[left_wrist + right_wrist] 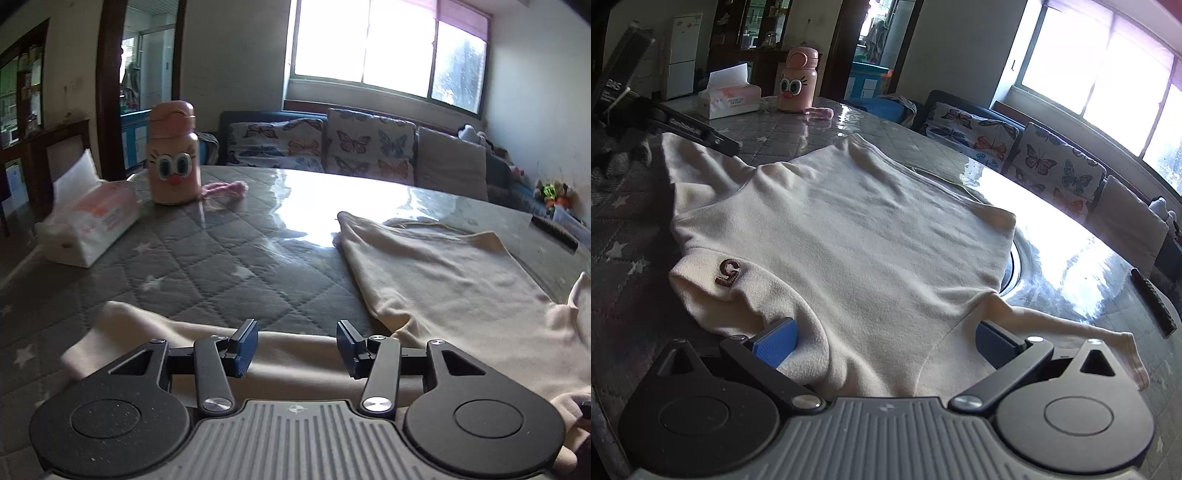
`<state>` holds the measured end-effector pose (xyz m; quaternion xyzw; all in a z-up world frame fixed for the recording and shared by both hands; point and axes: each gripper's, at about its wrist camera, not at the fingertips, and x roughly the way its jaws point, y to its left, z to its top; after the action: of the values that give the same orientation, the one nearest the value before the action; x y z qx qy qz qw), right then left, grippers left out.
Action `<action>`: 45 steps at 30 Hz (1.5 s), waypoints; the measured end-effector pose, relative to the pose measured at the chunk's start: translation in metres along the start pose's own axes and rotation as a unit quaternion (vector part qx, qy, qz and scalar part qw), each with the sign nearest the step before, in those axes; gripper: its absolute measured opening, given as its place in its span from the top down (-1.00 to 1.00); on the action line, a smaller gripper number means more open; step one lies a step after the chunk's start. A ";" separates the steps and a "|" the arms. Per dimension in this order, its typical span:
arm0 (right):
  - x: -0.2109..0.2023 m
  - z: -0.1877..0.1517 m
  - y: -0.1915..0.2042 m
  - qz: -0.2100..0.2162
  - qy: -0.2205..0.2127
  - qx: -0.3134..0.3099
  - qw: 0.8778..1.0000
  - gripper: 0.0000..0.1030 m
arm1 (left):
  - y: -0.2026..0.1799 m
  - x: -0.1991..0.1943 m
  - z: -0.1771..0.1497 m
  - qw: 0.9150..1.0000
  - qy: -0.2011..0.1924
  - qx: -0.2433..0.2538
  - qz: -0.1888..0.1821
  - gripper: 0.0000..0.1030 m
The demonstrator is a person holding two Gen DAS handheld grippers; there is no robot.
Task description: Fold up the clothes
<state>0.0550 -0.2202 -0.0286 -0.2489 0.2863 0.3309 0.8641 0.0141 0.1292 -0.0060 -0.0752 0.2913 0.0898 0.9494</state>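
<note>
- Left gripper (297, 347): fingers (244, 347) are spread wide, released, nothing between them. They hover just over a cream sleeve (155, 328) that runs across under both pads; can't tell if they actually touch it.
- Right gripper (886, 347): fingers (777, 343) are spread even wider, also released. The shirt's near edge sits right between them, and the fabric bunches up against the left blue pad. The other pad is beside the second sleeve (1082, 332), which trails off to the right of the fingers.
- Ahead and left of the left fingers: a tissue pack (92, 225), then a pink bottle (173, 155) with a cartoon face, with a pink string thing (225, 190) just to the bottle's right. All well apart from the shirt.
- Far right of the fingers in both views there's a dark remote-looking bar (1154, 306) lying on the surface (221, 258), clear of the cloth.
- Beyond the surface: a sofa (369, 151) with butterfly cushions under a bright window (388, 44).
- The shirt (868, 229) itself: cream, fleecy, spread mostly flat on the quilted grey surface, directly ahead of the right fingers. One cuff near the left pad has a brown "5" patch (727, 273). A few soft wrinkles, nothing folded over yet.
</note>
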 end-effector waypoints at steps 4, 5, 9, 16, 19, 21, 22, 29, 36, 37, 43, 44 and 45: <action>0.001 0.001 0.000 0.001 -0.001 0.002 1.000 -1.00 | 0.002 -0.001 -0.008 1.000 0.012 0.018 0.006 0.02; 0.001 0.001 0.000 0.001 -0.001 0.003 1.000 -1.00 | 0.002 0.001 -0.009 1.000 0.014 0.023 0.014 0.02; 0.002 0.001 0.000 0.000 0.000 0.002 1.000 -1.00 | 0.019 0.004 -0.012 0.998 0.017 0.015 0.055 0.02; 0.003 0.003 0.000 0.003 0.000 0.001 1.000 -1.00 | 0.057 -0.017 -0.022 0.994 0.013 -0.004 0.107 -0.18; 0.003 0.003 0.000 0.002 -0.001 -0.001 1.000 -1.00 | 0.069 -0.028 -0.021 0.992 0.006 -0.034 0.118 -0.20; 0.003 0.003 0.001 0.002 -0.001 -0.002 1.000 -1.00 | 0.073 -0.034 -0.020 0.991 0.002 -0.051 0.122 -0.20; 0.003 0.003 0.001 0.002 -0.001 -0.002 1.000 -1.00 | 0.073 -0.036 -0.020 0.990 0.002 -0.052 0.129 -0.21; 0.002 0.003 0.002 0.000 -0.003 -0.003 1.000 -1.00 | 0.082 -0.023 -0.019 0.985 0.026 -0.085 0.151 0.37; 0.002 0.003 0.001 0.002 -0.003 0.001 1.000 -1.00 | 0.091 -0.026 -0.015 0.982 0.024 -0.113 0.146 0.77; 0.002 0.003 0.001 0.002 -0.004 0.001 1.000 -1.00 | 0.092 -0.026 -0.016 0.982 0.028 -0.122 0.143 0.61; -0.005 0.008 0.002 0.008 -0.015 0.004 1.000 -1.00 | 0.084 -0.025 -0.012 0.985 0.020 -0.110 0.134 0.89; -0.006 0.010 0.002 0.010 -0.018 0.004 1.000 -1.00 | 0.084 -0.026 -0.010 0.985 0.014 -0.111 0.130 0.90; -0.008 0.011 0.001 0.011 -0.021 0.007 1.000 -1.00 | 0.082 -0.029 -0.006 0.986 0.005 -0.110 0.125 0.91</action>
<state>0.0531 -0.2161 -0.0157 -0.2325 0.2733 0.3434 0.8679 -0.0307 0.2041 -0.0017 -0.1423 0.2913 0.2388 0.9154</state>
